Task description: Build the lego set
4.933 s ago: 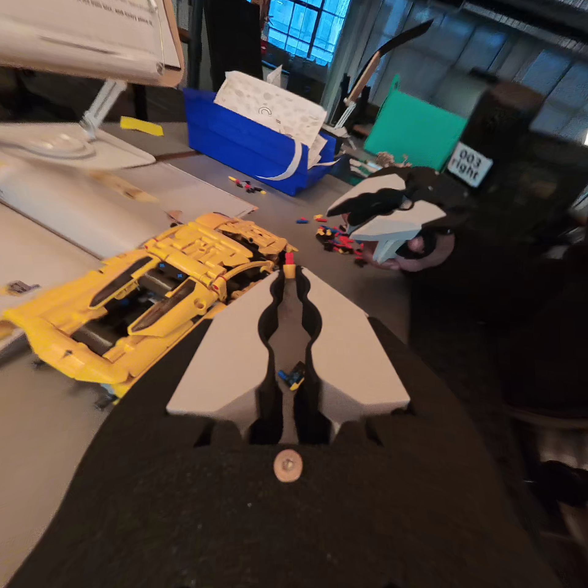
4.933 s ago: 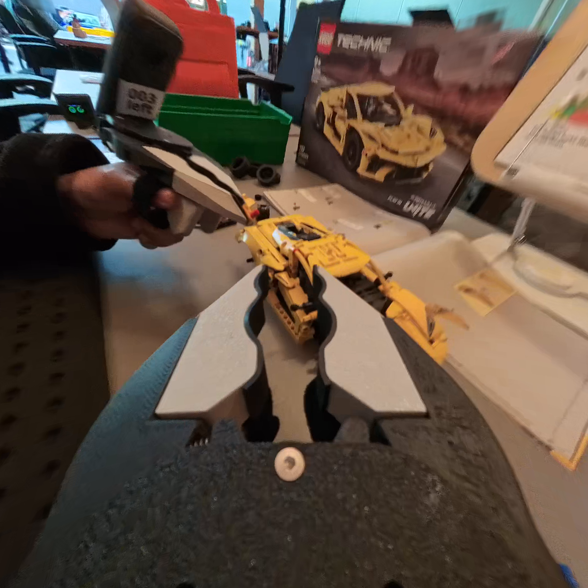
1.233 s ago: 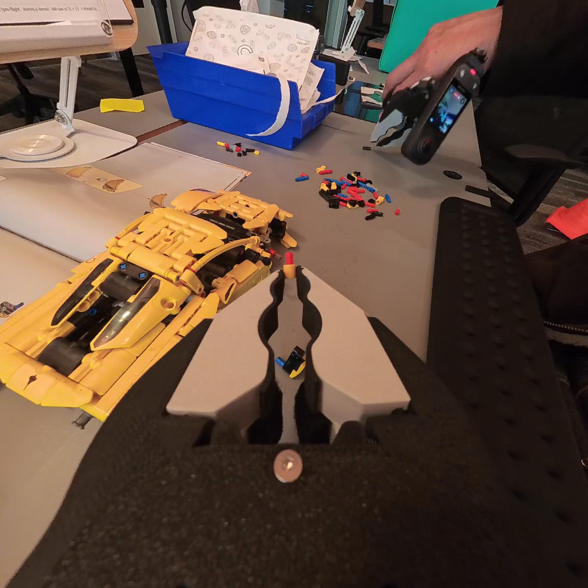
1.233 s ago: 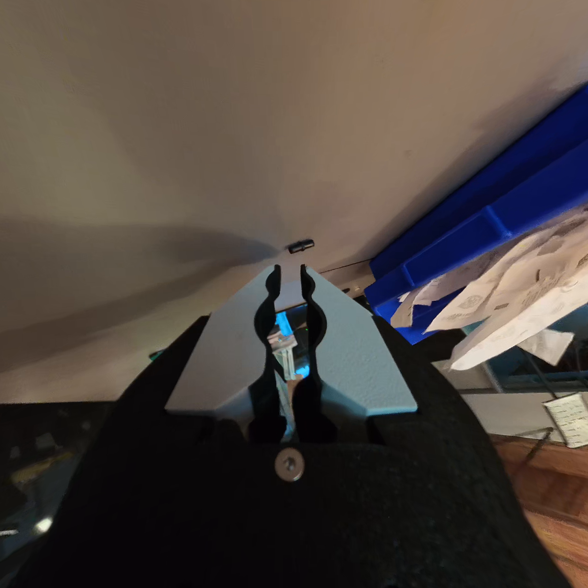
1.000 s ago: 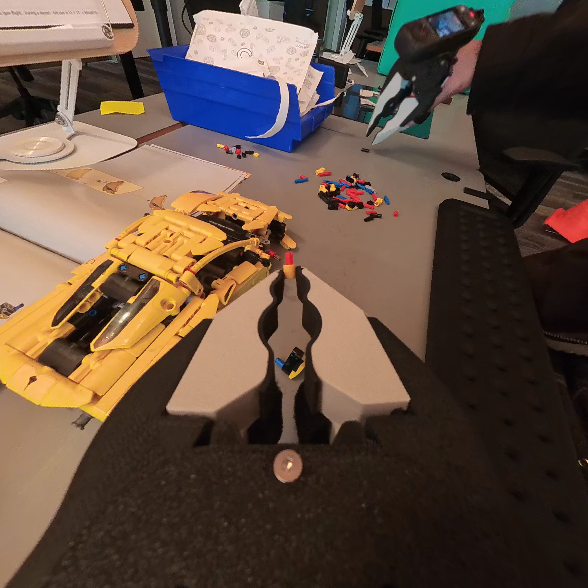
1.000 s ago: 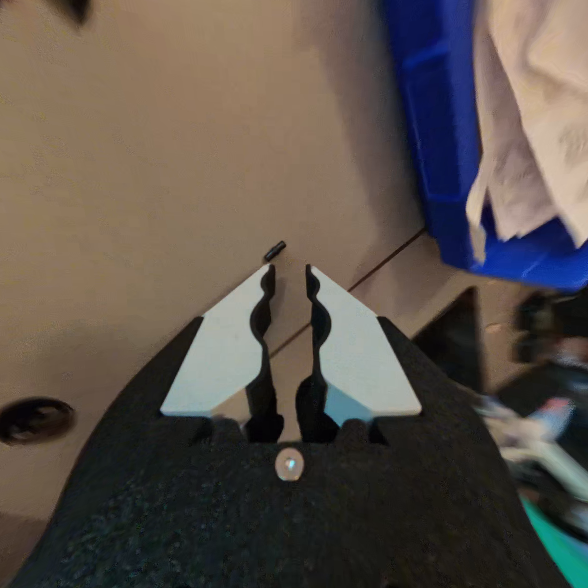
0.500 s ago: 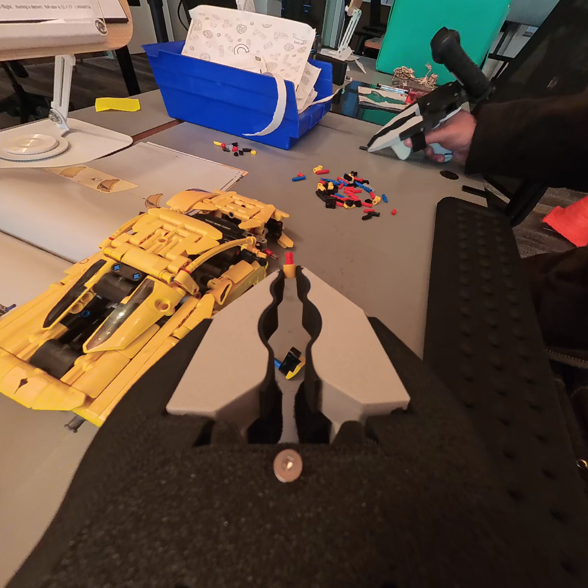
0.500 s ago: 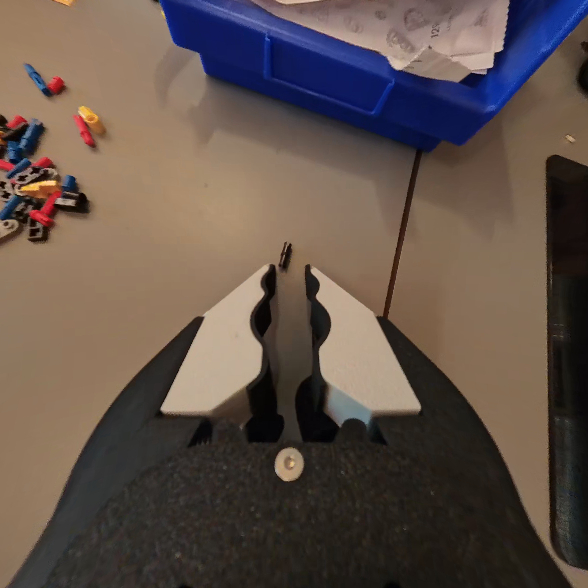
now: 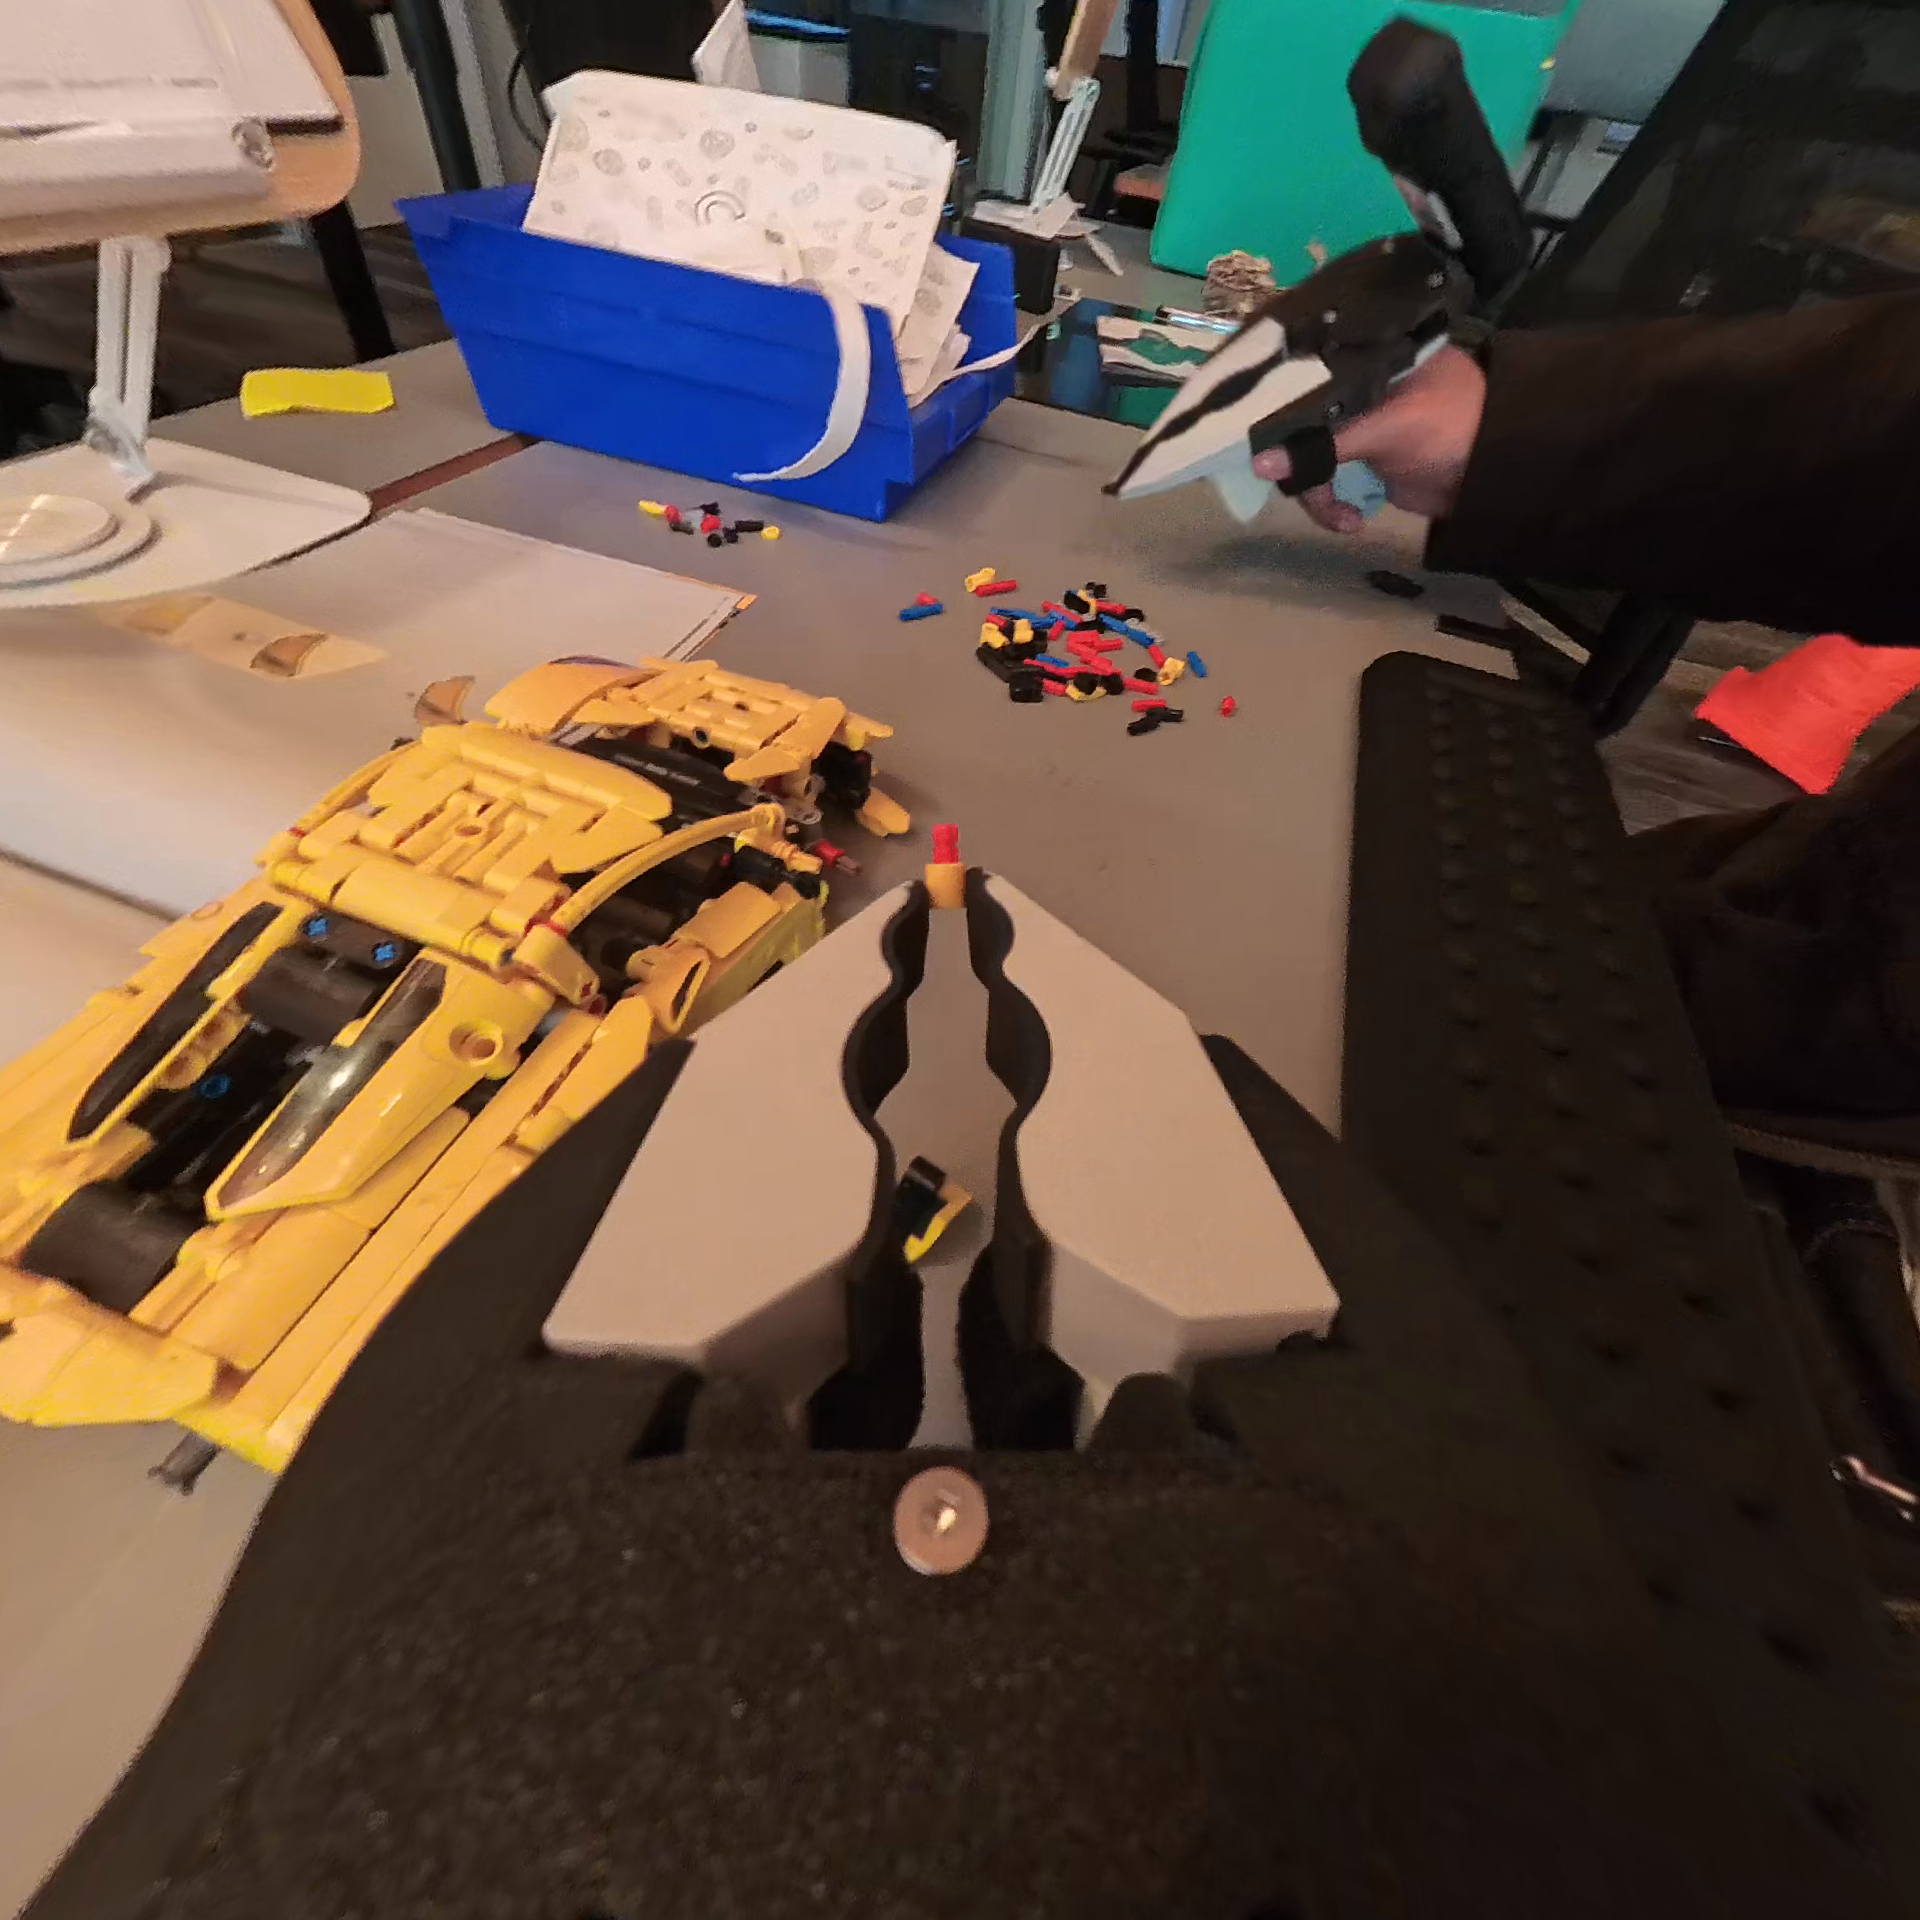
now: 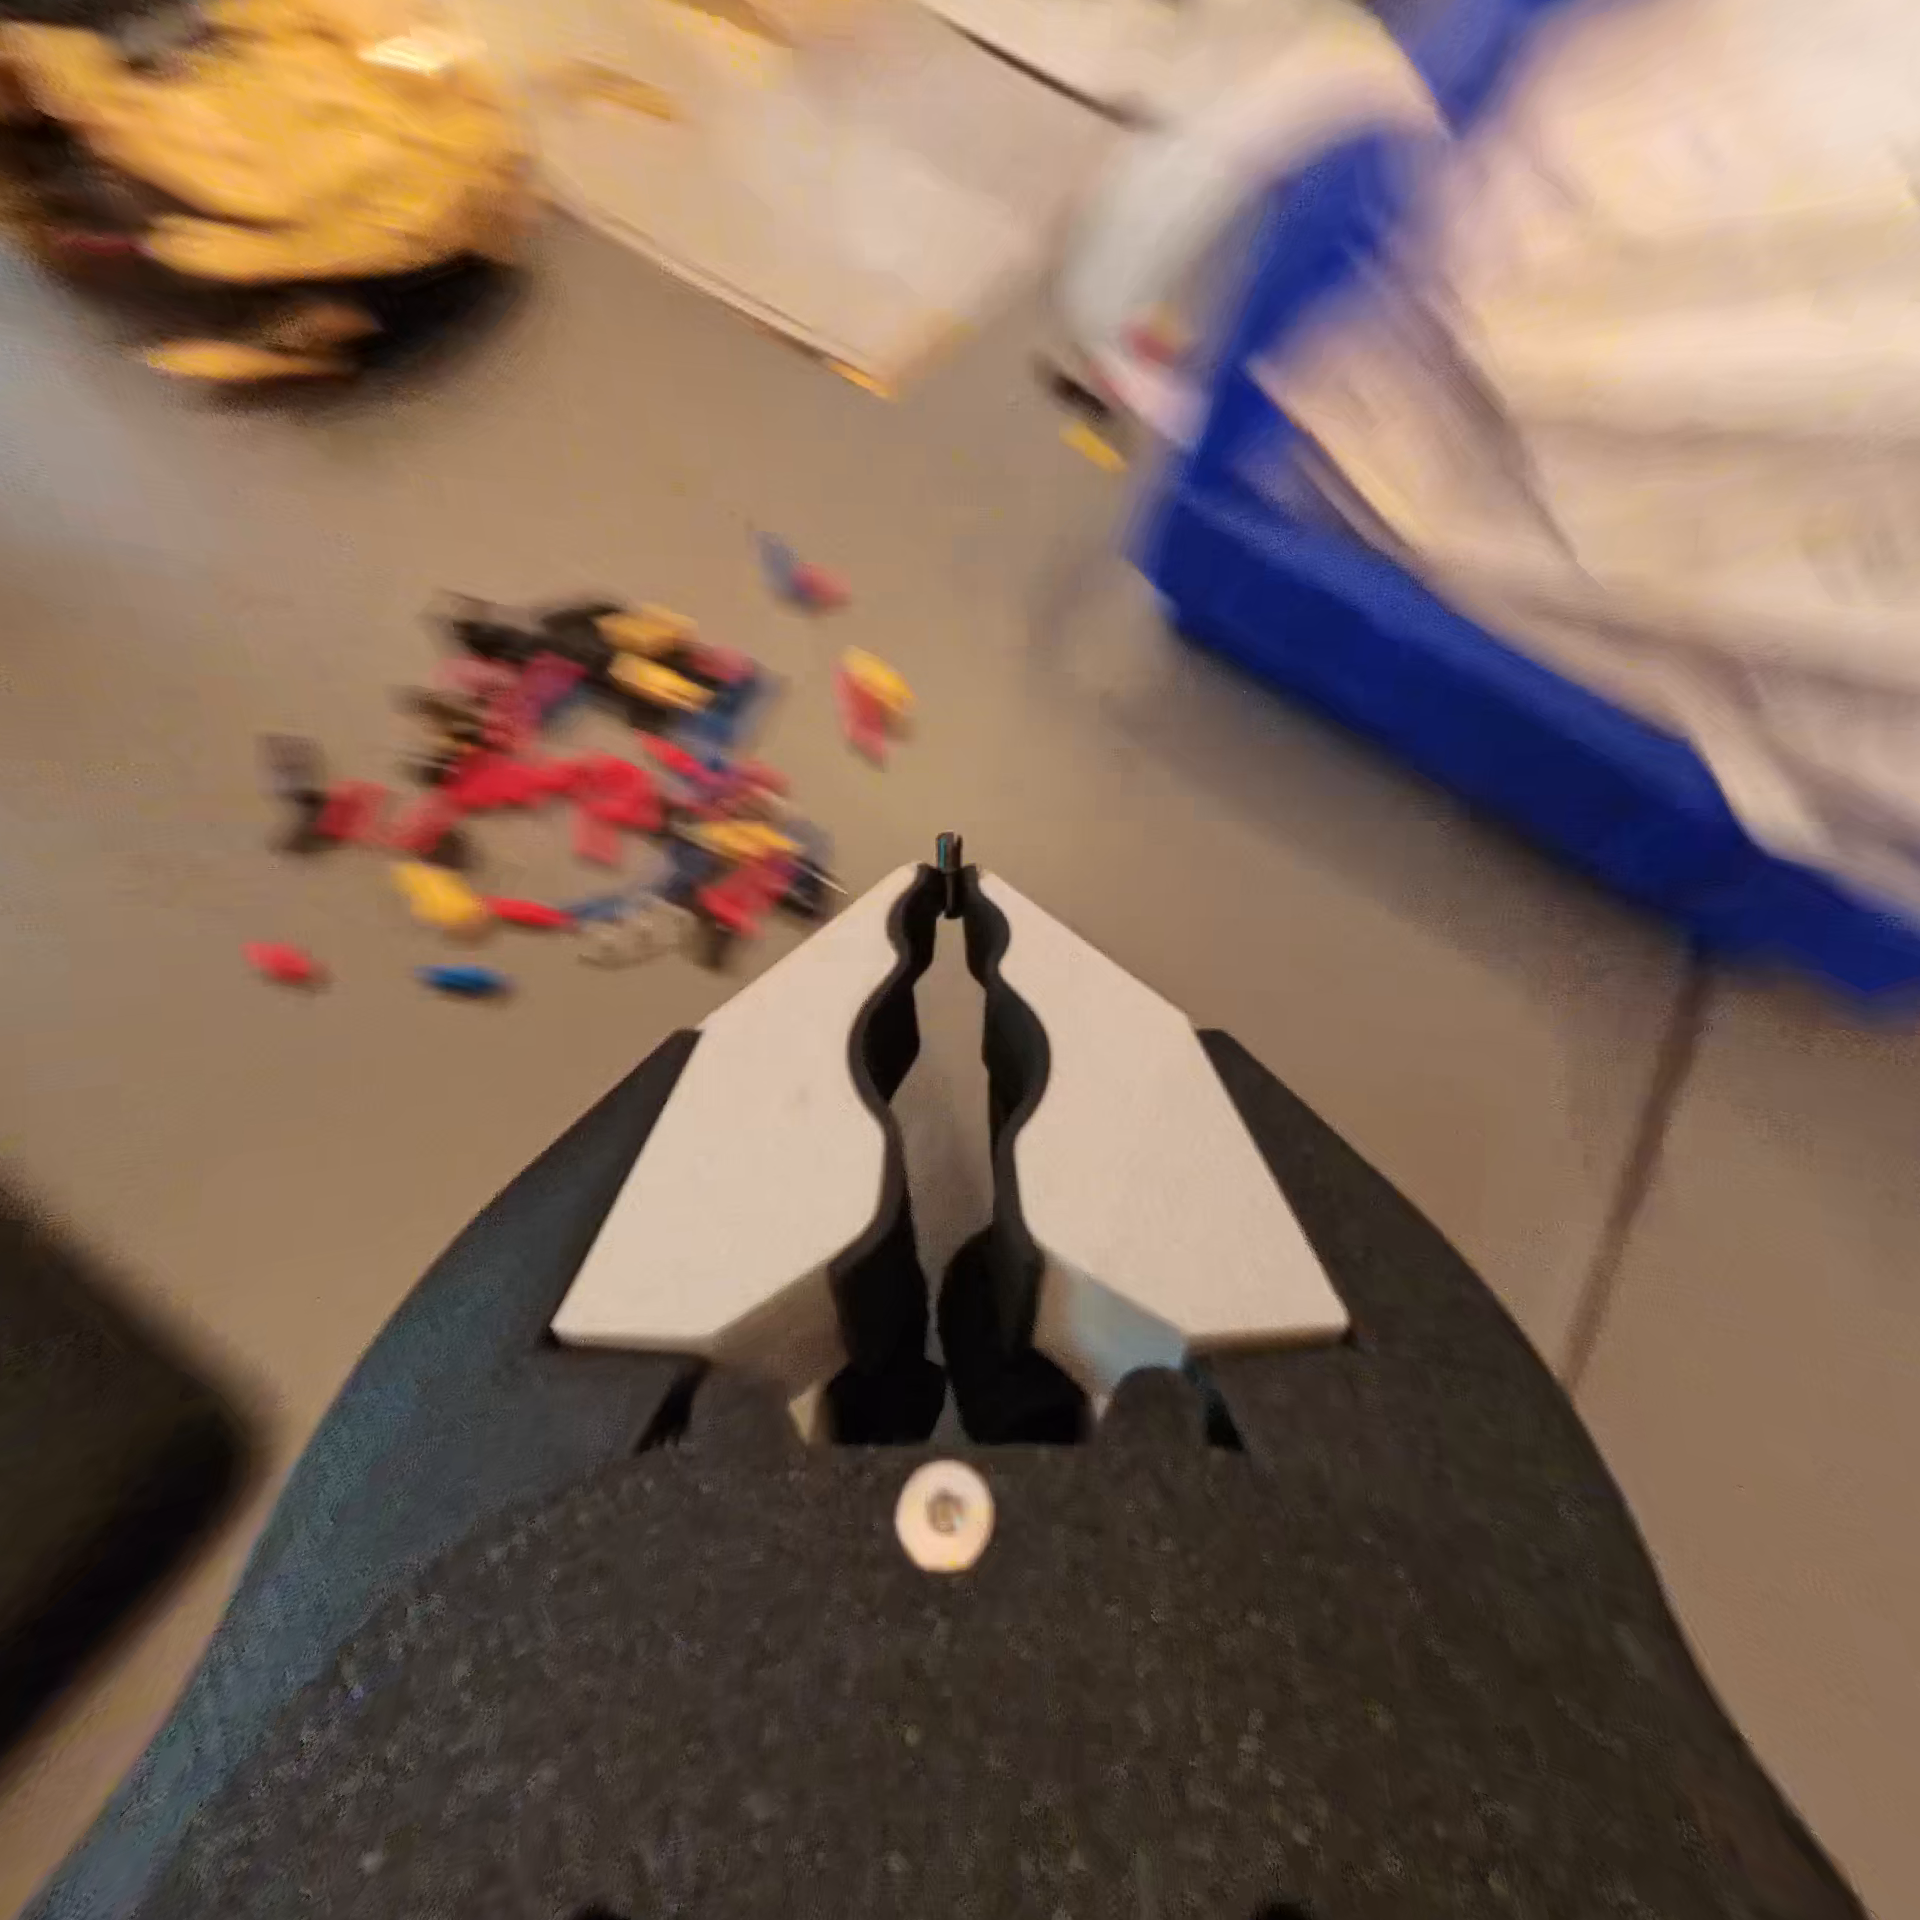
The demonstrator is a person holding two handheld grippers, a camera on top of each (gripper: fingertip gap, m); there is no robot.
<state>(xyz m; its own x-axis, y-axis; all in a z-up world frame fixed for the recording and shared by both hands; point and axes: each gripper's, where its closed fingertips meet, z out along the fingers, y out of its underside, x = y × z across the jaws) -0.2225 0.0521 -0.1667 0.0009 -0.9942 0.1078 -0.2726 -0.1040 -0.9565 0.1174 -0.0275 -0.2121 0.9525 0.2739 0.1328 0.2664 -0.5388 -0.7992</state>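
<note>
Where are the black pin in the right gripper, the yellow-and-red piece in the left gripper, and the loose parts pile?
black pin [image 10: 947, 871]: right wrist view, its exposed tip.
yellow-and-red piece [image 9: 944, 879]: left wrist view, yellow body.
loose parts pile [image 9: 1081, 652]: left wrist view, pile's middle.

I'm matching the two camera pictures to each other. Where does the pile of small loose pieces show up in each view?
Left wrist view: the pile of small pieces lies on the grey table, upper middle, beyond the yellow car.
Right wrist view: the same pile, blurred, sits left of centre, just beyond the fingertips.
Shared landmark: the blue bin of paper, behind the pile in both.
</note>
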